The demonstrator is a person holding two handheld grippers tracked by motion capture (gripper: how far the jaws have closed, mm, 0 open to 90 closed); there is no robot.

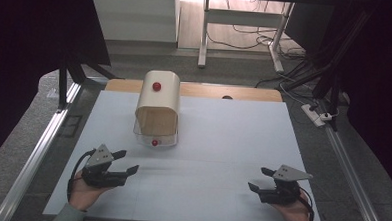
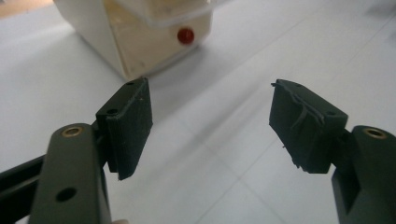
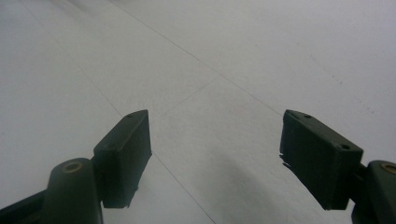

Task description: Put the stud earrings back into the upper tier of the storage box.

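A cream box with a rounded top stands on the white table, left of centre toward the back. It carries a red knob on top and another red knob on a clear front flap lying low at its near end. My left gripper rests near the front left, open and empty, its jaws pointing toward the box. In the left gripper view the gripper is wide apart, with the box and its red knob just beyond. My right gripper sits at the front right, open and empty.
A wooden strip runs along the table's far edge. Metal rails flank the table on both sides. Beyond the table are a white cabinet, a desk frame and cables on the floor.
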